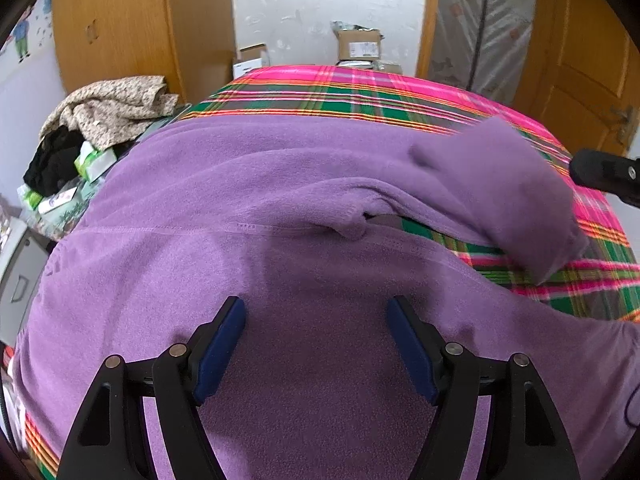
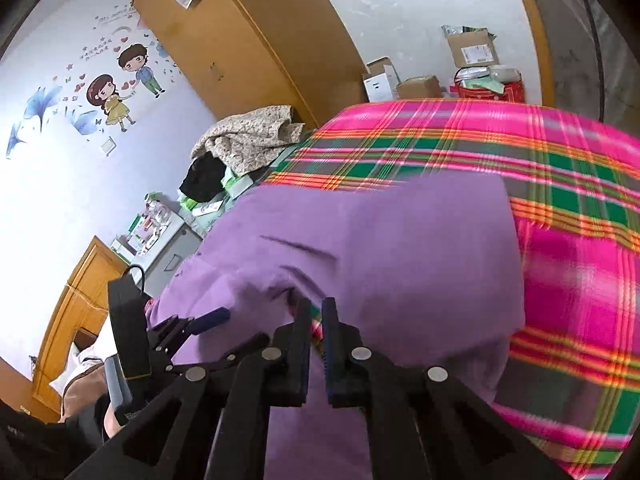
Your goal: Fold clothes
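A purple fleece top (image 1: 240,208) lies spread over a bed with a pink and green plaid sheet (image 1: 360,92). One sleeve (image 1: 508,184) is blurred and lies bent across the top's right side. My left gripper (image 1: 316,320) hovers just above the fleece, jaws wide open and empty. In the right wrist view the fleece (image 2: 400,248) fills the middle. My right gripper (image 2: 317,312) sits over its near edge, jaws only a narrow slit apart; plaid sheet shows through the gap and nothing is pinched. The right gripper's black body (image 1: 604,176) enters the left wrist view's right edge.
A heap of floral cloth (image 1: 108,112) and black clothing (image 1: 56,160) sits on a low cabinet left of the bed. Cardboard boxes (image 1: 358,46) stand against the far wall. A wooden wardrobe (image 1: 112,20) is at the left, a wooden door (image 1: 580,60) at the right.
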Available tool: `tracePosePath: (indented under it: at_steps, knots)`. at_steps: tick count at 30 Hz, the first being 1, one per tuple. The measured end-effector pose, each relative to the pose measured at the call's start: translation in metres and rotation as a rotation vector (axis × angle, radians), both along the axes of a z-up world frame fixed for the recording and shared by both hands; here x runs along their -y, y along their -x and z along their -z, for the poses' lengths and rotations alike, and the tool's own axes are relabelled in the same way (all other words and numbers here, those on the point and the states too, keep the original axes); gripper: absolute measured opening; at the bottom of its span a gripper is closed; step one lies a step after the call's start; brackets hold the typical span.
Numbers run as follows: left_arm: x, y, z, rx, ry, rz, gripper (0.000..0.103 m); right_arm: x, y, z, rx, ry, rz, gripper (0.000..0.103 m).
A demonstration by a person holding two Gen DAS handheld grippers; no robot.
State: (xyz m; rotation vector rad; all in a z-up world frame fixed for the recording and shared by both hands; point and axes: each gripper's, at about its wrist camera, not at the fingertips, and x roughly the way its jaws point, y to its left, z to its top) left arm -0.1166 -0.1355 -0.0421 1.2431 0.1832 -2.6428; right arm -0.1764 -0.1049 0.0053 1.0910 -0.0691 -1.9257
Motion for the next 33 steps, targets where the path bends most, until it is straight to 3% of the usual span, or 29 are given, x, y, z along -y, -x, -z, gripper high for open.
tracePosePath:
  at_steps: [2, 5, 8, 11, 18, 19, 21, 23, 26, 33]
  knots:
    - [-0.001, -0.003, -0.004, -0.014, -0.021, 0.015, 0.076, -0.014, 0.000, -0.003, -0.017, 0.006, 0.046, 0.034]
    - [-0.005, -0.002, -0.012, -0.037, -0.046, 0.038, 0.076, -0.044, 0.013, -0.006, -0.036, 0.012, 0.171, 0.044]
    - [-0.013, 0.004, -0.012, -0.029, -0.049, 0.061, 0.076, -0.065, 0.032, 0.004, -0.002, 0.001, 0.263, 0.044]
    - [-0.022, 0.005, -0.008, -0.018, -0.064, 0.093, 0.076, -0.068, 0.043, 0.016, 0.023, -0.019, 0.284, 0.044]
    - [-0.035, 0.004, -0.001, -0.004, -0.021, 0.109, 0.076, -0.067, 0.056, 0.048, 0.186, 0.006, 0.310, 0.044]
    - [-0.034, 0.004, -0.001, -0.004, -0.021, 0.109, 0.076, -0.069, 0.055, 0.048, 0.196, 0.017, 0.318, 0.042]
    - [-0.035, 0.004, -0.002, 0.000, -0.021, 0.110, 0.076, -0.076, 0.053, 0.045, 0.196, 0.049, 0.354, 0.029]
    - [-0.037, 0.001, -0.006, -0.006, -0.034, 0.116, 0.076, -0.087, 0.051, 0.042, 0.219, 0.094, 0.390, 0.025]
    - [-0.041, -0.001, -0.011, -0.024, -0.026, 0.126, 0.076, -0.096, 0.047, 0.045, 0.274, 0.146, 0.395, 0.026]
    - [-0.053, 0.002, -0.002, 0.000, -0.006, 0.151, 0.075, -0.072, 0.057, 0.067, 0.393, 0.170, 0.336, 0.026]
